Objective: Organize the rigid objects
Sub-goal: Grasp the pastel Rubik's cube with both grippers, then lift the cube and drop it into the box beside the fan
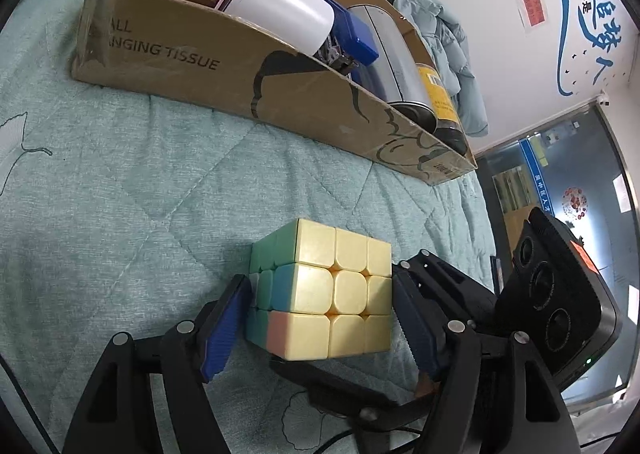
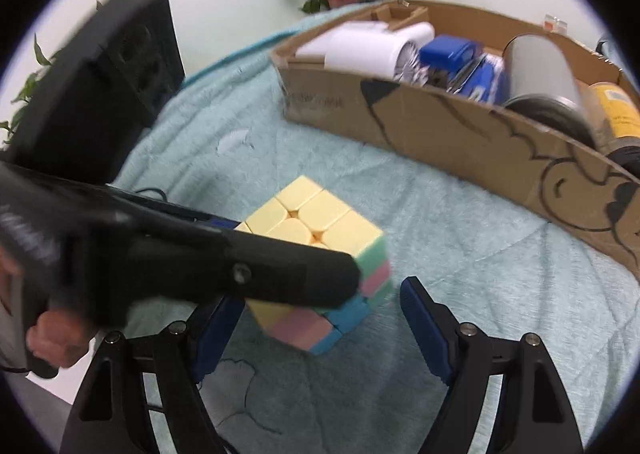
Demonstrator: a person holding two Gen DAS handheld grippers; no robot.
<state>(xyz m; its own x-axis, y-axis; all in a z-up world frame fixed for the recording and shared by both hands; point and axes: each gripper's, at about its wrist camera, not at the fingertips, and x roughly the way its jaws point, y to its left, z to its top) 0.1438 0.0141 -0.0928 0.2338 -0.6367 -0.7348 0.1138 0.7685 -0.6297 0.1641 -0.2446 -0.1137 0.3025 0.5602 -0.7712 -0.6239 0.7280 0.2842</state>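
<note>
- Pastel 3x3 puzzle cube point(image 1: 324, 290), yellow face up, sits on the teal quilted blanket point(image 1: 120, 193), in front of the long brown cardboard box point(image 1: 280, 93), apart from it.
- Box already holds a white cylinder point(image 1: 280, 7), blue case point(image 1: 352, 33) and metal can point(image 1: 400, 61); cube looks like the next item to go in.
- Left gripper point(image 1: 322, 328) brackets the cube, blue pads at its sides; clamped or merely touching, cannot tell.
- Right gripper point(image 2: 320, 318) hangs open, just beside the cube, angled down.
</note>
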